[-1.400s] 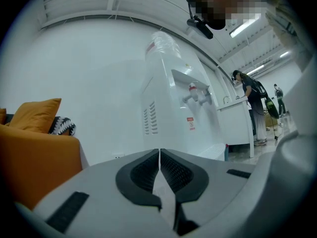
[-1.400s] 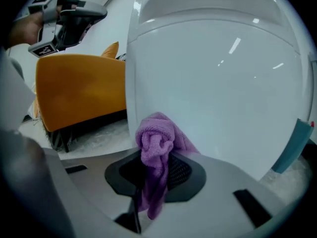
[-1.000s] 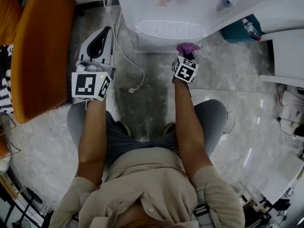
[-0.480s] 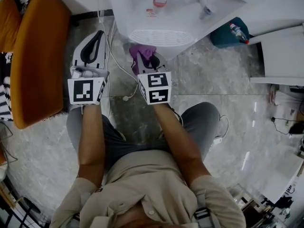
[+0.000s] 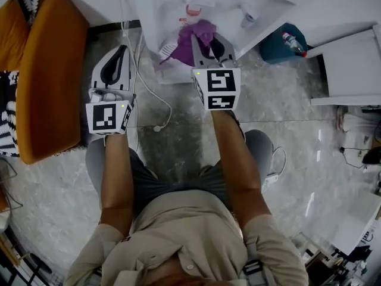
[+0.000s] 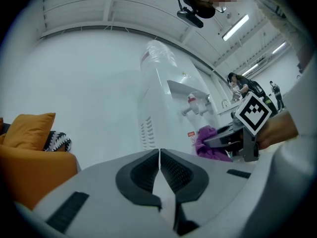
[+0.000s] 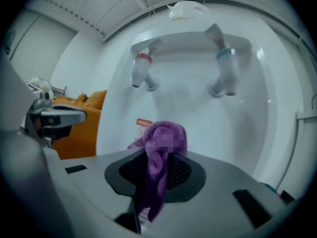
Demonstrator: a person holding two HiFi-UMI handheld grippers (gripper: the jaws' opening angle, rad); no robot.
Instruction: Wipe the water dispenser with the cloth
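Note:
The white water dispenser [image 5: 172, 5] stands at the top of the head view, with a red tap [image 7: 142, 68] and a blue tap [image 7: 224, 66] in its recess. My right gripper [image 5: 205, 40] is shut on a purple cloth [image 5: 193, 37], which bunches out of the jaws [image 7: 161, 148] just below the taps, close to the dispenser's front. My left gripper [image 5: 114, 64] is shut with nothing in it, held to the left of the dispenser [image 6: 163, 98] and apart from it. From the left gripper view the cloth [image 6: 210, 143] and the right gripper show at the right.
An orange sofa [image 5: 44, 70] with a black-and-white cushion [image 5: 9, 118] lies along the left. A white cable [image 5: 152, 94] trails over the marble floor beside the dispenser. A teal bin [image 5: 283, 43] with a bottle stands right of the dispenser, next to white furniture [image 5: 351, 58].
My right gripper has risen with the cloth from the drip tray's front up to the tap recess. The left gripper has stayed almost still.

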